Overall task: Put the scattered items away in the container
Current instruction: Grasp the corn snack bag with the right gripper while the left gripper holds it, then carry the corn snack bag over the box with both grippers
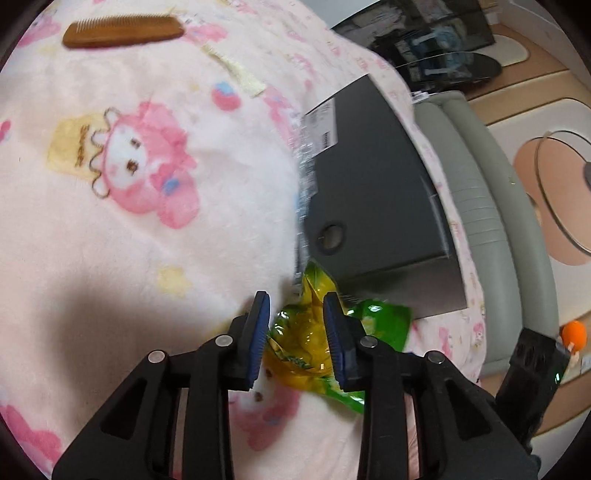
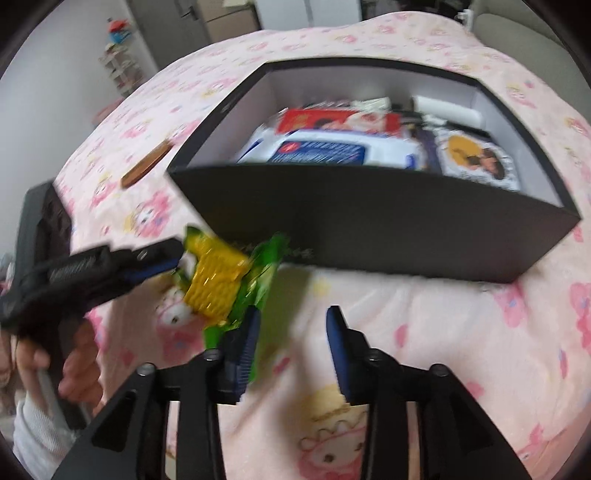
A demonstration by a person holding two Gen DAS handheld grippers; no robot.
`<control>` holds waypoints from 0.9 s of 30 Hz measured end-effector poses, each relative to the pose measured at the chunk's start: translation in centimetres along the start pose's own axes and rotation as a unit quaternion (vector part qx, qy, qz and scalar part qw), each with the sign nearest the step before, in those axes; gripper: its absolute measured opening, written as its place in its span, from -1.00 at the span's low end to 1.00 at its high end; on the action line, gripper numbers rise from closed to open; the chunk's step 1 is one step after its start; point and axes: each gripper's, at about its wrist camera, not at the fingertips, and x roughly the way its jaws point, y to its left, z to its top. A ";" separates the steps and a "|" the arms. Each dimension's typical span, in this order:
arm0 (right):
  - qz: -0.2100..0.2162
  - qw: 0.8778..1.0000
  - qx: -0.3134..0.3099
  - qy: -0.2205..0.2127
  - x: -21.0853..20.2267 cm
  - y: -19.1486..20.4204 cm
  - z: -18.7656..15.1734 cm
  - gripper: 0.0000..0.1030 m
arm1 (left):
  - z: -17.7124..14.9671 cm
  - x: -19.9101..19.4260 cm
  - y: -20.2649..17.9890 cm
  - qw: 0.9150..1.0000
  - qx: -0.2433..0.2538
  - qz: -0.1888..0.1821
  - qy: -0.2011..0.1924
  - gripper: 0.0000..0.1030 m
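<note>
- One item, a yellow-and-green snack packet (image 2: 218,280), is being handled; it is seen between the pads of the left gripper (image 1: 295,339), just beside the near wall of the black box (image 2: 369,236).
- Whether the packet is firmly clamped or only straddled cannot be told: in the left wrist view the pads stand a little apart with the packet filling the gap, and motion blur hides the contact.
- The right gripper (image 2: 293,350) is held with its jaws apart and nothing between them; its left pad is close to the green edge of the packet.
- The box is seen open-topped on the pink blanket (image 1: 129,240), already holding several packaged goods.
- The step in hand is judged to be the pick-up or carry of the packet toward the box.
- Next, the packet must be raised above the box rim, moved over the opening and released.
- A wooden comb (image 1: 123,29) is left on the blanket, well apart from the packet.
</note>
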 end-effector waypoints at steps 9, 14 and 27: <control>-0.019 0.999 -0.028 -0.018 0.0 0.9 -0.9 -0.84 | -2.0 -0.5 -1.7 0.998 0.038 -0.017 0.056 -0.59; -0.034 0.999 0.000 -0.029 -0.2 -0.6 0.0 -0.84 | -2.2 -2.3 -2.9 0.998 0.061 -0.007 0.026 -0.49; 0.011 1.000 0.006 0.012 0.6 -1.5 0.1 -0.80 | -1.2 -0.5 -1.7 0.998 0.036 0.003 0.054 -0.53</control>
